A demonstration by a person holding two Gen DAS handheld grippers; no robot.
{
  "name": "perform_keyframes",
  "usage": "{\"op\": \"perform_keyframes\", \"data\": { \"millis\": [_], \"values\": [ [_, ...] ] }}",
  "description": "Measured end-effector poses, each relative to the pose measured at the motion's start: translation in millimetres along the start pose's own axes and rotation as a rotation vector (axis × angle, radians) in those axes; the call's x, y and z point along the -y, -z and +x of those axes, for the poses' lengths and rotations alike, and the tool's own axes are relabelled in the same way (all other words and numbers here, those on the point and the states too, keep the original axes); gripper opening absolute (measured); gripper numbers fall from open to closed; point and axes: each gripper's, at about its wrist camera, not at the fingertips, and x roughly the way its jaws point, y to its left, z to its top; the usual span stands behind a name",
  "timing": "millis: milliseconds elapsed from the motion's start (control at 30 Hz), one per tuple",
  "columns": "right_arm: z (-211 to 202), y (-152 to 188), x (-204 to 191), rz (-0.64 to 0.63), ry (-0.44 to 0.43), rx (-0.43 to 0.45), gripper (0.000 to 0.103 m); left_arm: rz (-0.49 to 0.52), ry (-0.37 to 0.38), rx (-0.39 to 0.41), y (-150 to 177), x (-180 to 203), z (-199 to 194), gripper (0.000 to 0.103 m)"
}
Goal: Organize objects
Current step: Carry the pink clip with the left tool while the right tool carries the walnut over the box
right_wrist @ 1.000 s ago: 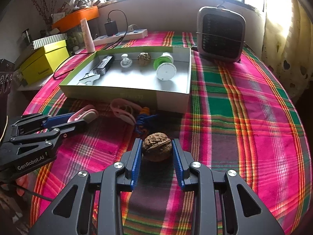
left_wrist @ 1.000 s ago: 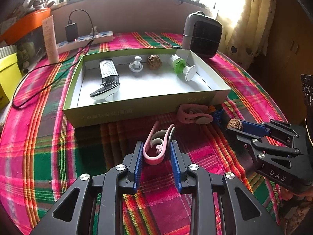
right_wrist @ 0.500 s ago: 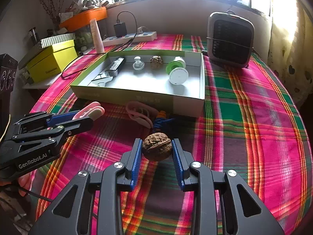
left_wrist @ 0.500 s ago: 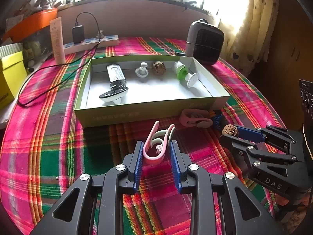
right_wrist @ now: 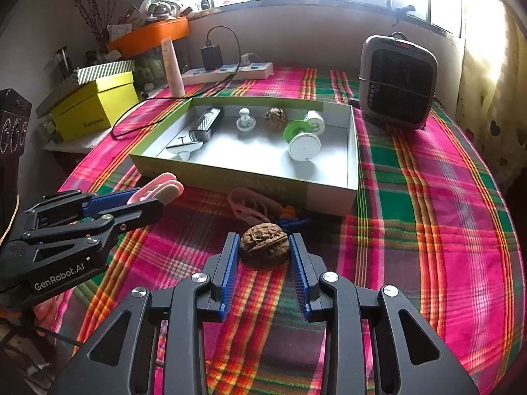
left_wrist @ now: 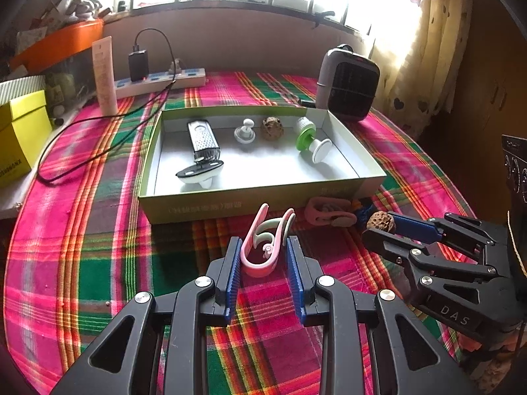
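- The left gripper (left_wrist: 262,256) is closed on a pink clip (left_wrist: 263,247), its blue pads pressing the clip's sides, held above a plaid tablecloth (left_wrist: 98,230).
- The right gripper (right_wrist: 263,251) is closed on a walnut (right_wrist: 264,246), pinched between its blue pads, also above the cloth.
- Both grippers sit just in front of an open green box (left_wrist: 204,205) with a white floor.
- Inside the box lie a grater (left_wrist: 202,136), a small white knob (left_wrist: 244,131), a second walnut (left_wrist: 272,128) and a green and white spool (left_wrist: 308,138).
- Another pink clip (left_wrist: 329,212) lies on the cloth against the box's front wall.
- A small heater (right_wrist: 397,82) stands behind the box.
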Motion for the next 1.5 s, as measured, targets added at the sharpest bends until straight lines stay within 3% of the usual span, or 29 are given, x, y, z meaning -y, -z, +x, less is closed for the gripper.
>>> {"op": "perform_keyframes", "data": {
  "millis": [933, 1500],
  "values": [
    [3.6, -43.4, 21.4, 0.003, 0.045, 0.069, 0.032, -0.012, -0.018, 0.036, -37.9, -6.4, 9.1, 0.025],
    [32.0, -79.2, 47.4, 0.020, 0.083, 0.067, 0.032, -0.022, -0.036, 0.030, -63.0, -9.1, 36.3, 0.025]
  ]
}}
